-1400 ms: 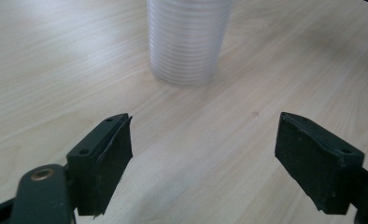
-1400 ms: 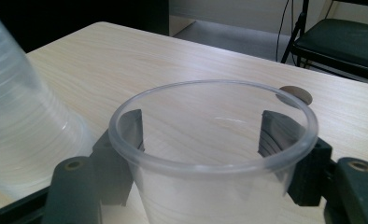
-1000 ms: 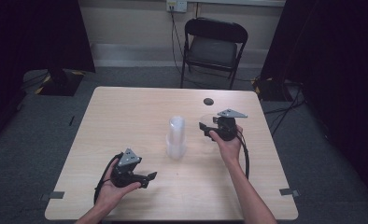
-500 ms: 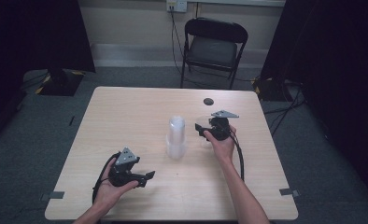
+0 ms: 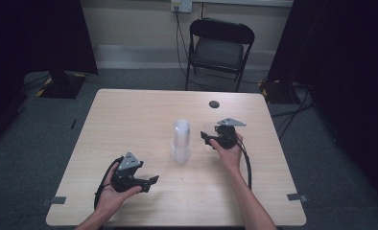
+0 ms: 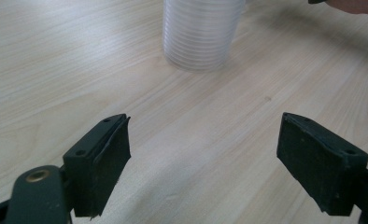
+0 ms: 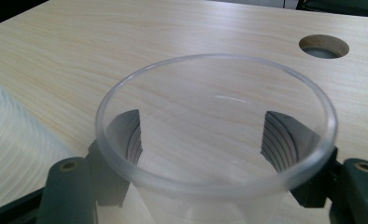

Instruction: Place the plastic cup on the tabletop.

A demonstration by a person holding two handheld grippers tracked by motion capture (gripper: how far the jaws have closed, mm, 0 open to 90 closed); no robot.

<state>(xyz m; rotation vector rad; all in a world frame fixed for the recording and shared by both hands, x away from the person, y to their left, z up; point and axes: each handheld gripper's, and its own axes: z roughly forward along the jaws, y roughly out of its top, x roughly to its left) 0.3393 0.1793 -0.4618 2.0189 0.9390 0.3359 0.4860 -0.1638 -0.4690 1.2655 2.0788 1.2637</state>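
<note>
1. At centre right of the high view, my right gripper [image 5: 207, 139] grips a single clear plastic cup [image 5: 208, 130], upright, just to the right of the tall stack of clear ribbed plastic cups [image 5: 181, 142] standing mid-table.
2. In the right gripper view, the cup's round rim [image 7: 215, 121] takes up the middle of the frame, with both black jaws seen through its wall, one on each side and about half closed on it; the jaws have just been opening slightly with the cup between them.
3. At lower left of the high view, my left gripper [image 5: 152, 181] rests low over the pale wooden table [image 5: 129, 115], held in my left hand [image 5: 112, 194].
4. In the left gripper view, its jaws stand wide apart with nothing between them, and the stack's base [image 6: 200, 35] sits at top centre.
5. A round cable hole [image 5: 214, 104] marks the table's upper right.
</note>
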